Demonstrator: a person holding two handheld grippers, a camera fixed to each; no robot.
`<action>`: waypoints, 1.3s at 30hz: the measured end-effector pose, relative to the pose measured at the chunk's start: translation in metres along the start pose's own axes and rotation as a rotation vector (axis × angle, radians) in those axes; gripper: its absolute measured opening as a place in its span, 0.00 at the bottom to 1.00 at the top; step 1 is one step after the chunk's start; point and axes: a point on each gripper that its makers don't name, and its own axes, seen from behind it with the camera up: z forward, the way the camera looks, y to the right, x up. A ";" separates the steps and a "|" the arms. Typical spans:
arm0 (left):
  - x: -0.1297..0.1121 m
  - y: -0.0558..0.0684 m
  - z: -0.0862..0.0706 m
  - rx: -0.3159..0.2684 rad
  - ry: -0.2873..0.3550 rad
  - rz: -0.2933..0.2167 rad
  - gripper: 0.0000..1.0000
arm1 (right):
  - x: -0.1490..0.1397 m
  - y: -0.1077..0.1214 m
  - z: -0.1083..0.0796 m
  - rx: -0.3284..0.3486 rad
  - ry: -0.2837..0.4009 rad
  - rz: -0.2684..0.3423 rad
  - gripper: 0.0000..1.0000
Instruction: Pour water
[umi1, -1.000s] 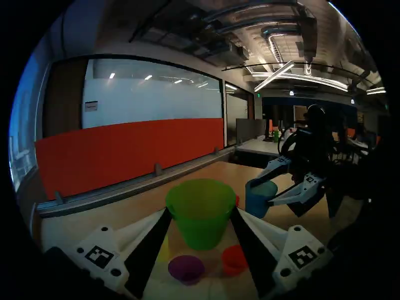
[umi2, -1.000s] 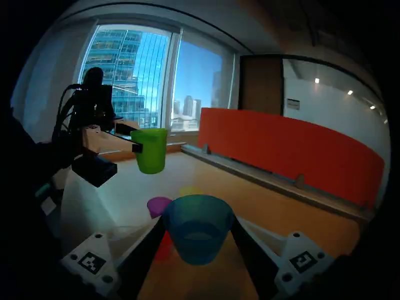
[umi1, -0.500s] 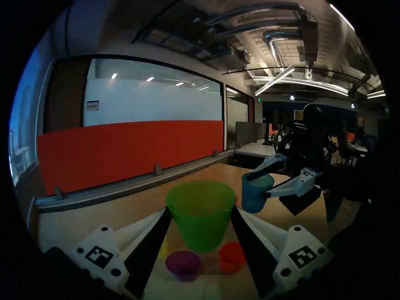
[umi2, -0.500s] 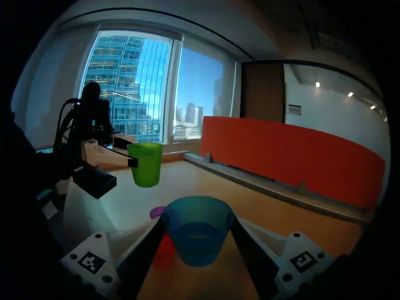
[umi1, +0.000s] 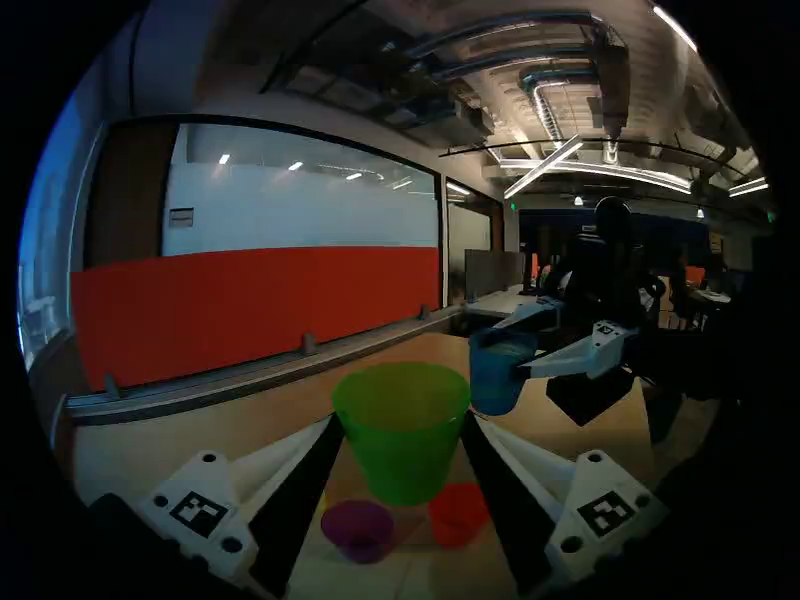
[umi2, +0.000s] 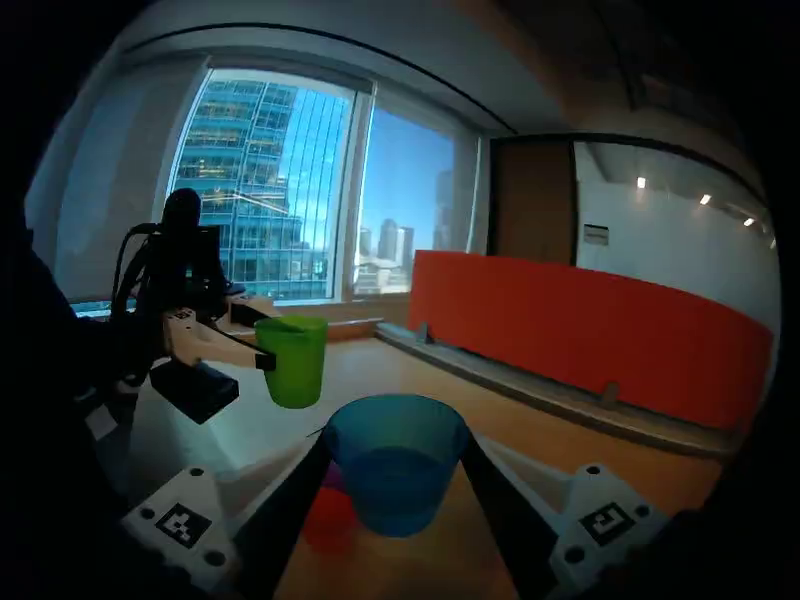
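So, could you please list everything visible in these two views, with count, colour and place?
green cup: one, green, held above the table
blue cup: one, blue, held above the table
purple cup: one, purple, on the table below the green cup
orange cup: one, orange, beside the purple cup
table: one, light wood, under both claws
partition panel: one, orange-red, along the table's far edge
window: one, clear, behind the left claw
left claw: one, white, shut on the green cup
right claw: one, white, shut on the blue cup

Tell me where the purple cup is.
In the left gripper view, the purple cup sits on the table under the green cup, left of the orange cup.
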 end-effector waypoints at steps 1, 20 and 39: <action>0.000 0.001 0.000 0.000 0.000 0.000 0.85 | 0.003 0.000 0.001 0.001 0.005 0.000 0.93; -0.007 0.016 -0.001 -0.008 0.011 0.050 0.84 | 0.036 -0.004 0.011 0.031 0.047 -0.042 0.92; -0.016 0.025 0.003 -0.035 0.004 0.027 0.85 | 0.070 0.002 0.023 0.055 0.077 -0.140 0.92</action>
